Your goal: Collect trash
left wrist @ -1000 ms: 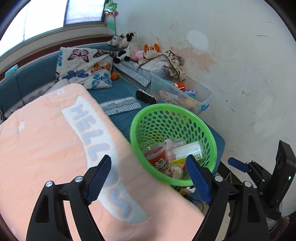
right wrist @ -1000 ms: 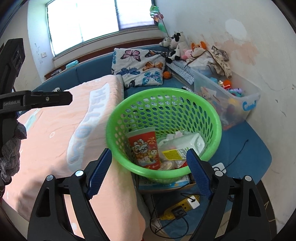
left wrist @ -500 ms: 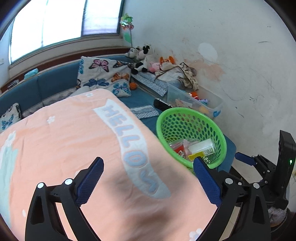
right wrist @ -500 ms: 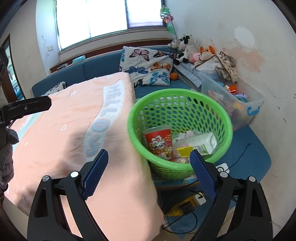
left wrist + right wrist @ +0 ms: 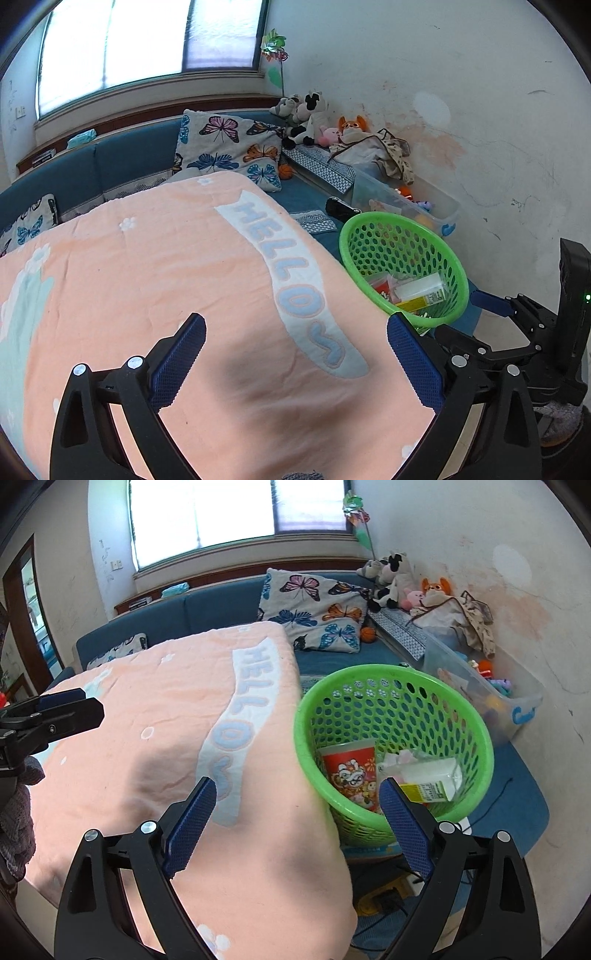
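The left gripper (image 5: 295, 354) hangs over the peach "HELLO" blanket (image 5: 166, 280), its blue-padded jaws spread wide with nothing between them. The right gripper (image 5: 295, 819) is likewise released and empty, its jaws straddling the blanket's right edge and the near rim of the green basket (image 5: 476, 731). The basket stands just beside the blanket's right edge, touching it. Inside lie the collected pieces: a red paper cup (image 5: 351, 768) printed with a cartoon lion, leaning against the near wall, a white carton (image 5: 428, 775) with a yellow label (its print is too small to read), and a crumpled clear wrapper (image 5: 399, 758). Beyond the basket a clear plastic bin of toys (image 5: 517, 701) sits against the wall. Farther back, a butterfly-print pillow (image 5: 317, 613) leans on the blue sofa (image 5: 207, 609), with plush animals (image 5: 395, 576) in the corner under the window (image 5: 207, 513).
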Action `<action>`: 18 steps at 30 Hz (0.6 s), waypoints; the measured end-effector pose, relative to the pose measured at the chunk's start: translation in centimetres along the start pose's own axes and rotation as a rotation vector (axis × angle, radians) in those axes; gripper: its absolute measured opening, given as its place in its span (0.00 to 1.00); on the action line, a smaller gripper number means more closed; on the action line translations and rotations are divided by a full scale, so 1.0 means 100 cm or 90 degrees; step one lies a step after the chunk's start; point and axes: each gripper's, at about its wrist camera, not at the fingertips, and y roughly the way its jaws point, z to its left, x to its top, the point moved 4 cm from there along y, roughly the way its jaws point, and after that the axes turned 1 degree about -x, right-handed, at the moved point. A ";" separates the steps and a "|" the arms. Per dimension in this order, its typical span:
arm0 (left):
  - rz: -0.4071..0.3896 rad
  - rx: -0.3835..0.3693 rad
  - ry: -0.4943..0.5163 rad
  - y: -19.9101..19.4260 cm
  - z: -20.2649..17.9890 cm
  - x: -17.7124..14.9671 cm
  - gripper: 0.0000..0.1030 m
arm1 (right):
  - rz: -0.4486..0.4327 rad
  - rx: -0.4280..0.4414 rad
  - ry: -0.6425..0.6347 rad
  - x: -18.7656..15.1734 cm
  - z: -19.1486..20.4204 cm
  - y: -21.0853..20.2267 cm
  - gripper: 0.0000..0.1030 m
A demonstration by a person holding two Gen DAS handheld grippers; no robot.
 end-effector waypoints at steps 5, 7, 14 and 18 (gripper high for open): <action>-0.001 0.010 0.005 0.001 0.000 -0.002 0.93 | 0.004 0.001 -0.001 0.001 0.000 0.002 0.87; 0.000 0.007 0.004 0.002 -0.002 -0.002 0.93 | 0.004 0.000 0.000 0.001 0.000 0.002 0.87; -0.009 0.011 0.020 -0.004 -0.009 -0.006 0.93 | 0.004 -0.005 -0.003 -0.002 -0.001 -0.002 0.87; -0.012 0.014 0.020 -0.008 -0.011 -0.008 0.93 | 0.005 -0.009 -0.005 -0.005 0.000 -0.008 0.87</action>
